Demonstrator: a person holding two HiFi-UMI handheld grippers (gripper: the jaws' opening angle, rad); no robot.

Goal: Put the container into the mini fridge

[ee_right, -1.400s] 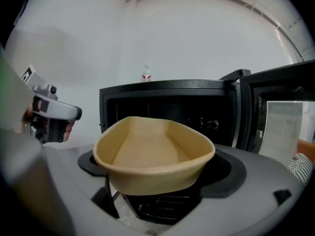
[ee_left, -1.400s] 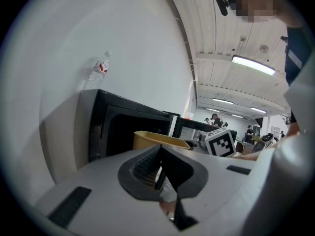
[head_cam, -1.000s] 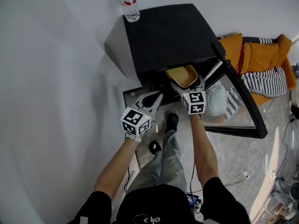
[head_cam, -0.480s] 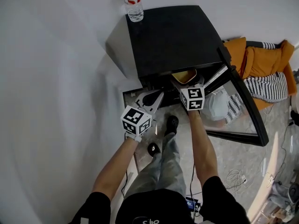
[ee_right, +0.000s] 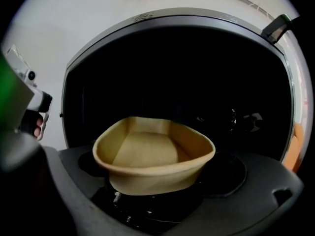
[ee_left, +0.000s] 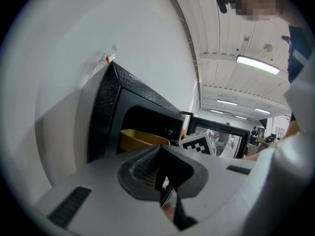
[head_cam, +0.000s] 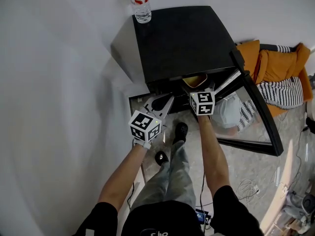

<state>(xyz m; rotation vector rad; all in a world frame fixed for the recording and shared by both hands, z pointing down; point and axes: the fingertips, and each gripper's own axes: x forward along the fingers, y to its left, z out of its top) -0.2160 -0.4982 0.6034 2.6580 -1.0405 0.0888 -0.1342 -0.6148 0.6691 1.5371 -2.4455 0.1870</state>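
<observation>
Container (ee_right: 152, 156) walls look thin and pliable: the tan tub's rim is pinched out of square, so I judge it light, soft and easy to crush, best taken by 1 short wall near the rim with only modest squeeze. The right gripper (head_cam: 199, 89) has it exactly there, its 2 jaws clamped on the near wall, the tub jutting straight ahead of them, level, open side up. It sits in the dark mouth of the mini fridge (head_cam: 182, 38), mostly under the black top, and whether its base touches a shelf I cannot tell. The glass door (head_cam: 256, 107) hangs wide open at the right. The left gripper (head_cam: 160, 102) hovers just beside, lower left, jaws together on nothing.
</observation>
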